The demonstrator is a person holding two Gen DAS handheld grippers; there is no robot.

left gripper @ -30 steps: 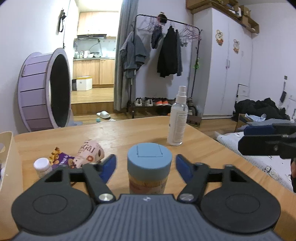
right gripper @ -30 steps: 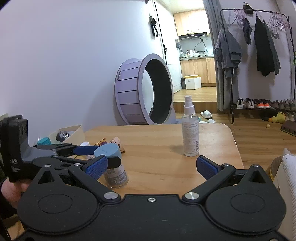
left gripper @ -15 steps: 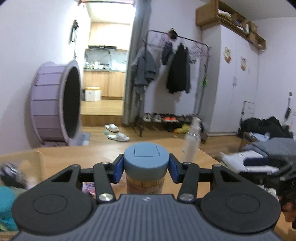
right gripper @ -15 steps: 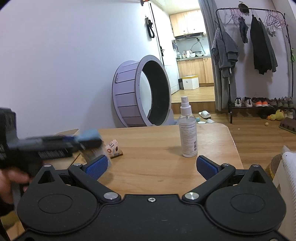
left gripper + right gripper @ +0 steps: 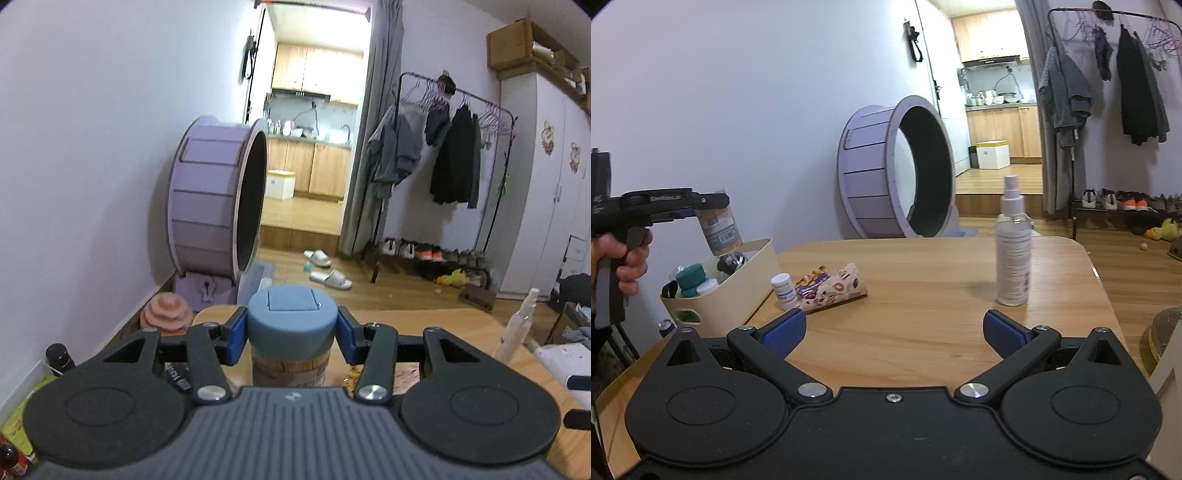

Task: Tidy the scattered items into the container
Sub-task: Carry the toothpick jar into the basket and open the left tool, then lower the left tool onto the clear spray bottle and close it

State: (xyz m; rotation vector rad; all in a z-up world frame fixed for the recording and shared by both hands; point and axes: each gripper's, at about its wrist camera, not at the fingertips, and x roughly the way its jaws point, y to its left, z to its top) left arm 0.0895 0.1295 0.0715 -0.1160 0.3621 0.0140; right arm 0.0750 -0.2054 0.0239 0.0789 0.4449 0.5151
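My left gripper is shut on a blue-lidded jar by its lid. In the right wrist view the left gripper holds the jar in the air above the cream bin at the table's left edge. The bin holds a teal-capped item and other small items. My right gripper is open and empty above the table's near side. A white spray bottle, a small white bottle and snack packets stay on the table.
The wooden table ends at its far and right edges. A purple wheel stands on the floor behind it. A clothes rack and shoes stand farther back.
My left gripper closed on the jar, lifted it off the table and carried it left to above the bin. My right gripper has stayed open and nearly still.
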